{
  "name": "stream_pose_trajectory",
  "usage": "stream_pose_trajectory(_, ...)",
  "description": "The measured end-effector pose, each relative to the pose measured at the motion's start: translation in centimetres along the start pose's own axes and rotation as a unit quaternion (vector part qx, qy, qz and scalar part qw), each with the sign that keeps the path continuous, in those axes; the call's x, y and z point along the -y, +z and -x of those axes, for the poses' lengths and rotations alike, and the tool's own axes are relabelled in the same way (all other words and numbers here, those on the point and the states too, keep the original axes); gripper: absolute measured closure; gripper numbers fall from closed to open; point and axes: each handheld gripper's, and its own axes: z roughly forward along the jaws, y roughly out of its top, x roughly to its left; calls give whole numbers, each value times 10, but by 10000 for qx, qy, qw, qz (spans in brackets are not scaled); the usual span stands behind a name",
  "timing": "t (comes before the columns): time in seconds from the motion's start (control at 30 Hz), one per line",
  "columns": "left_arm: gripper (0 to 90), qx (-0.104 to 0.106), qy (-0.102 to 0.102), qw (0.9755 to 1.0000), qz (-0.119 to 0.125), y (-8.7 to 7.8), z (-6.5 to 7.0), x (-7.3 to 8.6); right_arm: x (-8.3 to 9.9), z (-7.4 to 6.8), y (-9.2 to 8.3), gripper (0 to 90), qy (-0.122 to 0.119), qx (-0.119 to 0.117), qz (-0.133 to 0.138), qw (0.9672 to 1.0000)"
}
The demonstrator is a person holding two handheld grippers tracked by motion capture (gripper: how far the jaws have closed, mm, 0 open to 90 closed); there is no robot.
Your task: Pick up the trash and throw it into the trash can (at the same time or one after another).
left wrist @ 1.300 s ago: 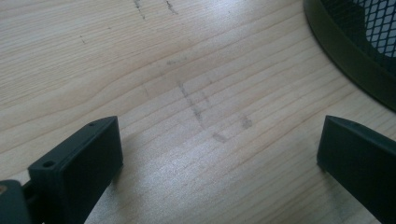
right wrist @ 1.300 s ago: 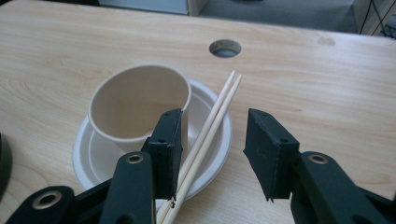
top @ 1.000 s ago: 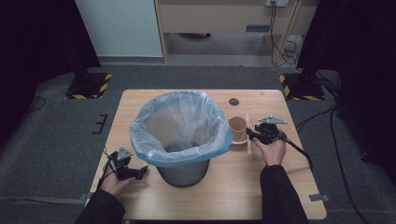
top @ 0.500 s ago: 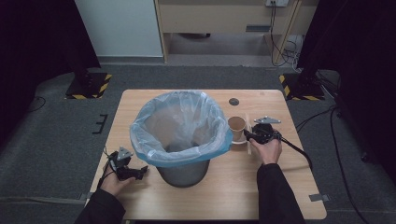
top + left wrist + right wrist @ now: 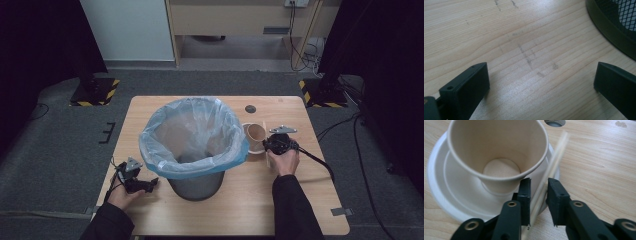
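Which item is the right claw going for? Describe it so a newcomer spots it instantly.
Start at the bin with the blue liner. To its right a paper cup sits in a white bowl. The target is the pale thin stick leaning on that bowl's rim, between the right claw jaws.

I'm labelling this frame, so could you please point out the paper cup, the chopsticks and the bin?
paper cup (image 5: pixel 499 167), right gripper view, inner base.
chopsticks (image 5: pixel 554 160), right gripper view, mid shaft.
bin (image 5: pixel 195 182), high view, dark lower wall.

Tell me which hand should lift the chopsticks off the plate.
Right. Its tongs have just been closing around the chopsticks beside the paper cup. The left tongs rest open across the bin, over bare table.
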Motion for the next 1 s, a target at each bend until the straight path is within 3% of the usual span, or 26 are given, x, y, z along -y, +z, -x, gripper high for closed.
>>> stream_pose_trajectory(0.27,0,1,4,10000,-2,0,0,0,-1,0,-3,802,35,-75,64,9999)
stream_pose_trajectory(1.0,0,4,6,10000,2,0,0,0,-6,5,-12,805,136,-299,240,9992)
